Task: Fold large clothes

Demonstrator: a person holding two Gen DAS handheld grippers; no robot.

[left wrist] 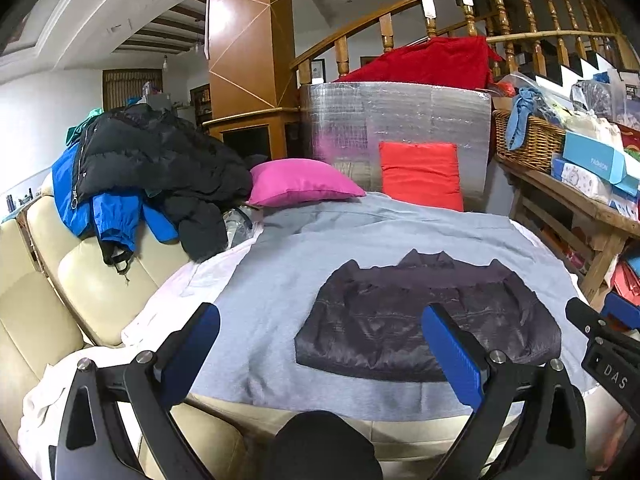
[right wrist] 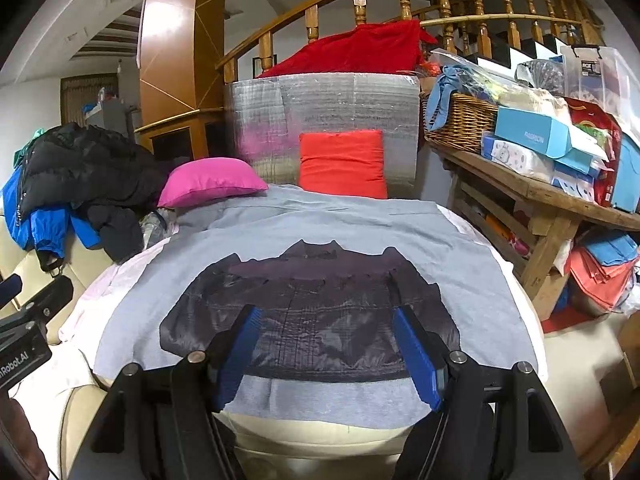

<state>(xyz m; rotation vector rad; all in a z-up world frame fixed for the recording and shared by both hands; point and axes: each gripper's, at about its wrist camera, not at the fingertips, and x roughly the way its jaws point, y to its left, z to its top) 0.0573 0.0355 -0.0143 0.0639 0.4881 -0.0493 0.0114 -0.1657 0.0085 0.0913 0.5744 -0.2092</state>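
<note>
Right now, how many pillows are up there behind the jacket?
2. The pink pillow lies flat on the left beside the pile of coats. The red pillow stands upright against the silver board. Others could hide under the coats.

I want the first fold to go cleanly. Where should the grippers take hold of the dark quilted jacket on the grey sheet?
Probably at the two near hem corners of the dark quilted jacket, coming from the near edge. It lies flat with its collar far away, so its hem faces both open grippers, left and right.

Even indoor light, fisheye-warped edges.
</note>
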